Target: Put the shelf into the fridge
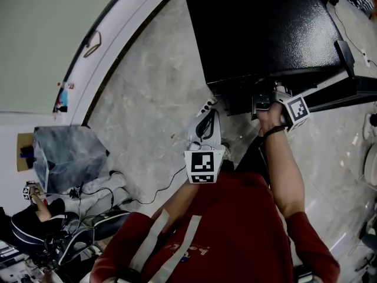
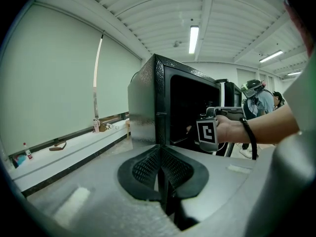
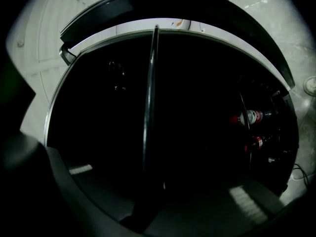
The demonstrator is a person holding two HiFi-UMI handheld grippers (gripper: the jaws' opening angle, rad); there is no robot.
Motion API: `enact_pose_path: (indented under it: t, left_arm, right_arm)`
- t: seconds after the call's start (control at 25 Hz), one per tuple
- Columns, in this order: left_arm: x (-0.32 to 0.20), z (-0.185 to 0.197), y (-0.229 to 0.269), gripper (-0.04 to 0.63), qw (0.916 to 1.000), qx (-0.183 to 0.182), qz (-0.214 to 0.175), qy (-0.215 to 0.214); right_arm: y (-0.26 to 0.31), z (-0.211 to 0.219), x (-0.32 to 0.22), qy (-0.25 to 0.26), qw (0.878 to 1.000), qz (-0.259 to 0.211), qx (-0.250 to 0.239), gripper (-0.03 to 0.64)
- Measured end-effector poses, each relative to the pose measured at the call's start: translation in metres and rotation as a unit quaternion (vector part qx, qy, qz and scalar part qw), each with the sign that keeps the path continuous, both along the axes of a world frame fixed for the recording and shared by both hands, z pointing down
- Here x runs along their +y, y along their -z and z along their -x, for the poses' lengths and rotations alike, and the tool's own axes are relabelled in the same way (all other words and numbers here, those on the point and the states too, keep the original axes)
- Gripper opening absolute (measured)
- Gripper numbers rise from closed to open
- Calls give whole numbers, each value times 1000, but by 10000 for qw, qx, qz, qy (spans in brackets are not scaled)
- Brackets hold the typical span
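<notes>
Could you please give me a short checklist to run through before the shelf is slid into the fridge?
1. Grip on the shelf: ok. The right claw is shut on its near edge.
2. Fridge open: ok. The door is swung aside, and bottles show in its rack.
3. Right claw facing the opening: ok. The dark inside fills the right gripper view.
4. Shelf lined up with its supports: cannot tell. The inside is too dark.
5. Left claw out of the way: ok. It is shut, empty and held back from the fridge.
</notes>
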State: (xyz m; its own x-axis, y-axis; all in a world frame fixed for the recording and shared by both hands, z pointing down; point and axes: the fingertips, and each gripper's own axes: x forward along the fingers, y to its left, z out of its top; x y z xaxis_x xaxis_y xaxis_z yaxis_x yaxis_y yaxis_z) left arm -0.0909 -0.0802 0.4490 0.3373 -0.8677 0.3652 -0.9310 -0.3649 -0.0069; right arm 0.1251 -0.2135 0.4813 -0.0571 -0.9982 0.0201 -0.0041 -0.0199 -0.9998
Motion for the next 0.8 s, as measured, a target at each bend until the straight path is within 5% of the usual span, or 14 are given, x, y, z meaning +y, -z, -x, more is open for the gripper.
enact_pose_path:
  t: [0.52,0.8]
  left_arm:
    - [-7,-1,0,-2,10000,61,-28,3]
    - [-8,0,-2,-2,9999,97,-43,40]
  right_arm:
    - [-4,0,-20,73,9998,14,204,34]
    - [2,-9,-2,71,9984,-52,550,209]
